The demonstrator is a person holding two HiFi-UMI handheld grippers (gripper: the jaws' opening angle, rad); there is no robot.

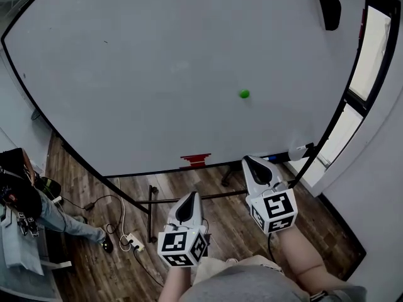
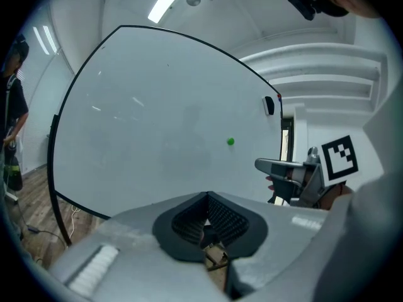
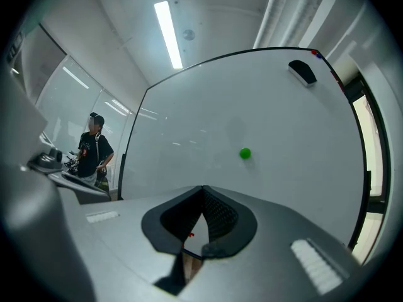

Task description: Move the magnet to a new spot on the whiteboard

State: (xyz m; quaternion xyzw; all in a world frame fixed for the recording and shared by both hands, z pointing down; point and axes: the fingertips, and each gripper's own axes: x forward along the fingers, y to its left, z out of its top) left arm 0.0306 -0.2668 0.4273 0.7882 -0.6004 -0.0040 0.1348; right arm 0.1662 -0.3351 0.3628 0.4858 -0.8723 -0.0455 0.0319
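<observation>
A small round green magnet (image 1: pixel 244 94) sticks to the large whiteboard (image 1: pixel 138 74), right of its middle. Both grippers hang in front of the board's lower edge, well short of the magnet and touching nothing. My left gripper (image 1: pixel 190 197) is shut and empty, below and left of the magnet. Further right and closer to the board, my right gripper (image 1: pixel 251 163) is also shut and empty. In the left gripper view the magnet (image 2: pixel 230 141) lies up and right of the jaw tips (image 2: pixel 206 197). In the right gripper view the magnet (image 3: pixel 245 153) sits just above and right of the tips (image 3: pixel 203 190).
A black eraser (image 1: pixel 329 10) clings to the board's top right corner. A red object (image 1: pixel 196 161) and a white bottle (image 1: pixel 301 150) rest on the bottom ledge. The stand's legs (image 1: pixel 151 214), a power strip (image 1: pixel 133 241) and a person (image 1: pixel 25 200) are on the floor at left.
</observation>
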